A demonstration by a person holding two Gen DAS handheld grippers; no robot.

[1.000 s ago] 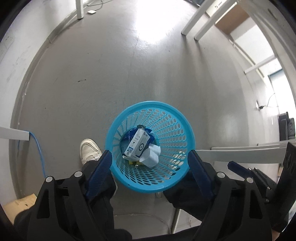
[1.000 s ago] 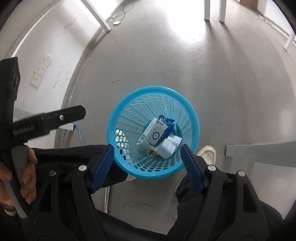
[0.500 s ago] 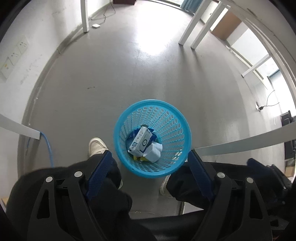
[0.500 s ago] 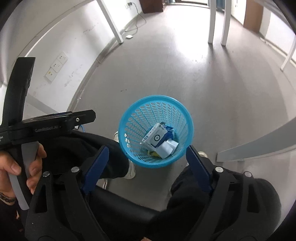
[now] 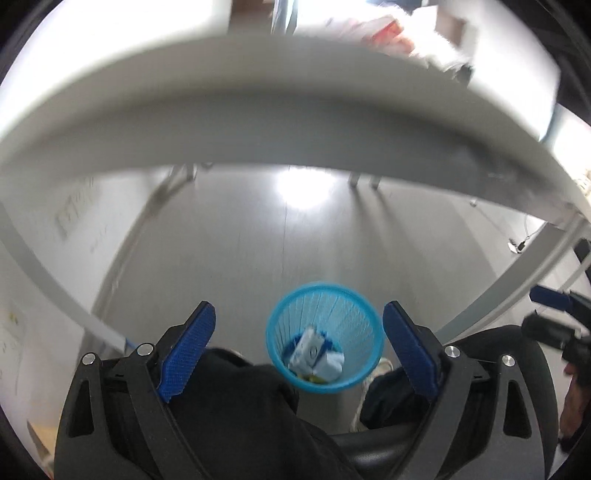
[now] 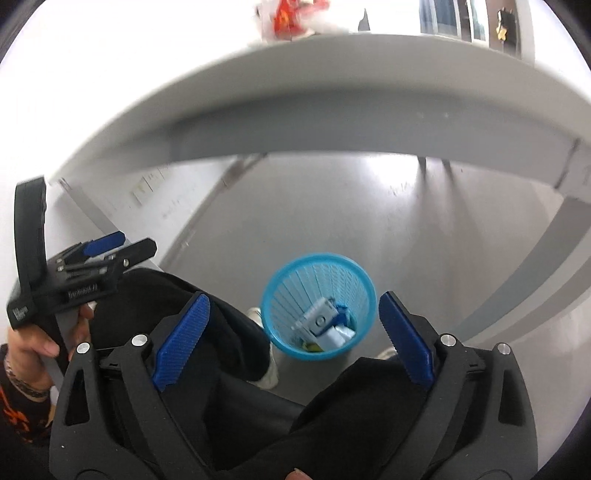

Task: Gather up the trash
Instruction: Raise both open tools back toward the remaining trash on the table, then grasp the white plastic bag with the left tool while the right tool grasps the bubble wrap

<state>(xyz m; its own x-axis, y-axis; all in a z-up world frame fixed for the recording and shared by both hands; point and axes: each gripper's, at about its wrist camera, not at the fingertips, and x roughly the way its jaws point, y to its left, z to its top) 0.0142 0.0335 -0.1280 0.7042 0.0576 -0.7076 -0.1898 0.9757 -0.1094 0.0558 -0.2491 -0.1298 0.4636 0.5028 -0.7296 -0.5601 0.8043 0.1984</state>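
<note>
some trash is already in: a white and blue carton (image 5: 308, 349) and crumpled paper (image 5: 330, 365) sit at the bottom of the blue mesh bin (image 5: 324, 334) on the floor between the person's legs, while red and white stuff (image 6: 295, 16) up on the desk (image 6: 332, 99) looks left to grab, i'd guess. left claw (image 5: 297, 345) and right claw (image 6: 293, 338) both angle down over the bin, jaws just been opening, now wide with nothing between them.
</note>
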